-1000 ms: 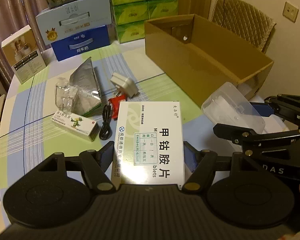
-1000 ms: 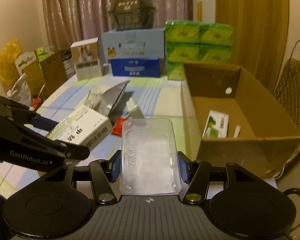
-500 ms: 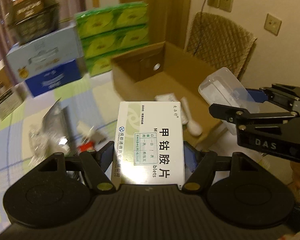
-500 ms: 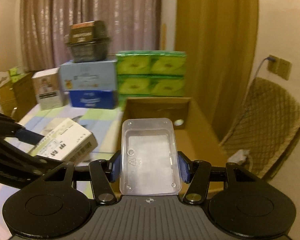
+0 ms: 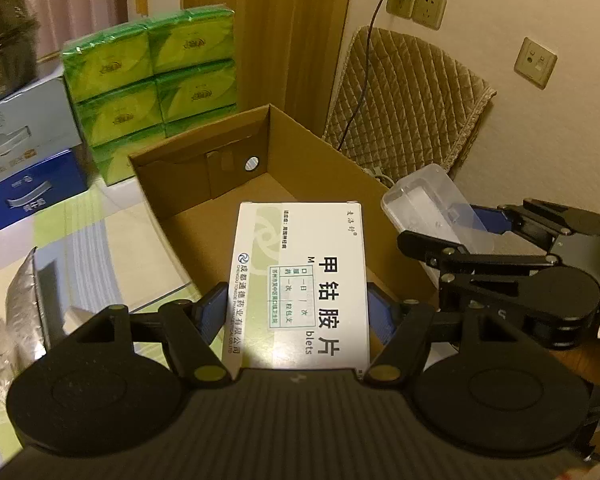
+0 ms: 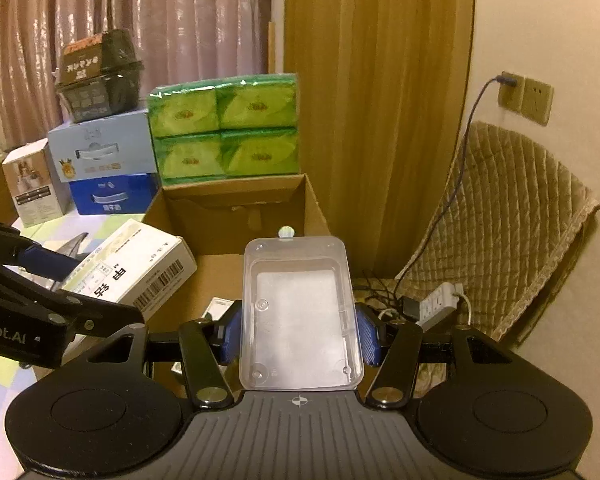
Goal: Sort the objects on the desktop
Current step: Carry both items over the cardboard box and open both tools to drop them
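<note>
The medicine box hides much of the floor of the cardboard carton in the left wrist view, and the small white items low in the carton in the right wrist view are too cut off to identify. The left gripper has its blue-padded fingers clamped on the sides of the medicine box, a flat white card pack with glossy print, held above the open carton. The right gripper clamps a clear plastic tray, rectangular with rounded corners, above the carton's right part. The carton is plain brown corrugated board on the bench. Behind it stand green tissue packs and stacked blue boxes. A crinkled foil pouch lies on the bench at left. A quilted chair cover and a power strip sit beyond the right side.
</note>
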A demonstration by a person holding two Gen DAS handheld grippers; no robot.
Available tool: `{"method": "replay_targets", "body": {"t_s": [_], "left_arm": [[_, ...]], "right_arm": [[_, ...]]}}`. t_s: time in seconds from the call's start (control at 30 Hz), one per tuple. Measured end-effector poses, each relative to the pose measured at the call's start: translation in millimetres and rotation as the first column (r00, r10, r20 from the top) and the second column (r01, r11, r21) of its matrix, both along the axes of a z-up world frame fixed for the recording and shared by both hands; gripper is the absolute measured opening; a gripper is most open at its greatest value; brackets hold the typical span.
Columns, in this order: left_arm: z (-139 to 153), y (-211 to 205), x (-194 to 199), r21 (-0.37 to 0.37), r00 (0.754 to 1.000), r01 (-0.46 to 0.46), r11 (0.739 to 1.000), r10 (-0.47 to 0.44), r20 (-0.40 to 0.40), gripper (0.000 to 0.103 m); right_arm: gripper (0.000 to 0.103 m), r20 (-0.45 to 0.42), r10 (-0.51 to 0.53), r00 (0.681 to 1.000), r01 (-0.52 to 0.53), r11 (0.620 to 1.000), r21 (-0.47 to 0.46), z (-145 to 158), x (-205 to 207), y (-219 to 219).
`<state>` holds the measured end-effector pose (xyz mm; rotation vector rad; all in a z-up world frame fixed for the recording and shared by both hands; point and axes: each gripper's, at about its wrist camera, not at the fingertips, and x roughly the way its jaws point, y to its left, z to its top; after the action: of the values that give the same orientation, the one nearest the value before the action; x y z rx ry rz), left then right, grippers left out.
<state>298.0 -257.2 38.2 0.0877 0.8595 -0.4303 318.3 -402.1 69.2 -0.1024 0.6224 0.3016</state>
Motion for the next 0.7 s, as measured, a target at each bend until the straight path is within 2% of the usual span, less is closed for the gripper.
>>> {"method": "replay_targets", "body": {"t_s": [0.33, 0.7], "left_arm": [[-18.4, -11.3, 24.7, -0.002, 1.0, -0.006, 1.0, 0.006, -0.022, 0.067], [-23.5, -9.8, 34.0, -0.007, 1.0, -0.02, 1.0, 0.02, -0.022, 0.067]], "right_arm": [[0.054, -0.024, -0.001, 1.0, 0.001, 1.0, -0.002, -16.1, 15.4, -2.5], [0.054, -0.04, -0.008, 0.999, 0.008, 1.0, -0.005, -23.8, 18.0, -3.4]]}}
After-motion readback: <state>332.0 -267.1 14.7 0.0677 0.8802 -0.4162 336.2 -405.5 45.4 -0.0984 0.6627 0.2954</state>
